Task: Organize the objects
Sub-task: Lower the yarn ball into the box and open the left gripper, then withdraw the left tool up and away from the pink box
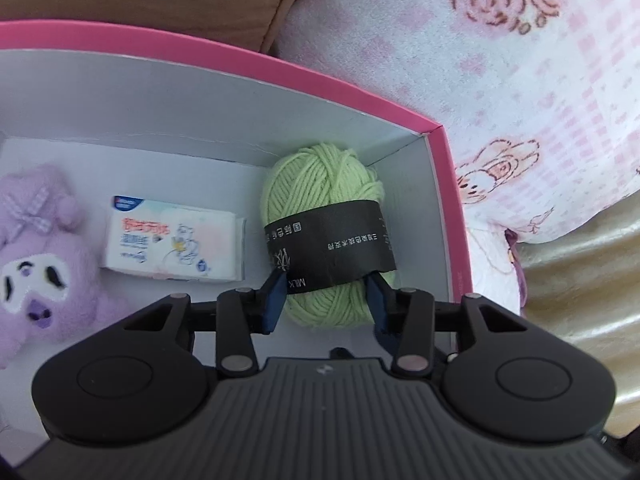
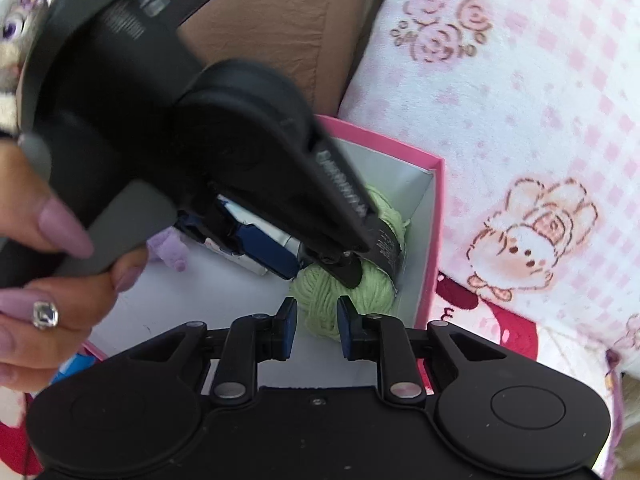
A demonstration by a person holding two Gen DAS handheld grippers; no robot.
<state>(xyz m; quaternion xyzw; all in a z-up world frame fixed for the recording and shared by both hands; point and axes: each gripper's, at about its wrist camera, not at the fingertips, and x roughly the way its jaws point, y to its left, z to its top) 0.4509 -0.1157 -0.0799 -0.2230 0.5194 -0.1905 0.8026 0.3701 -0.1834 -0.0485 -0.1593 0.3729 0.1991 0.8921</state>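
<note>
Both grippers are black with ribbed housings, silver pivot pins and blue finger pads (image 1: 276,300). The person's hand (image 2: 48,272) wears mauve nail polish and a jewelled ring (image 2: 45,314).

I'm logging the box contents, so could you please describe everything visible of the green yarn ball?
The green yarn ball is a pale green, soft wool skein wrapped by a black paper band with white print. It lies in the far right corner of the pink box, and the left gripper has its jaws on its near end.
</note>
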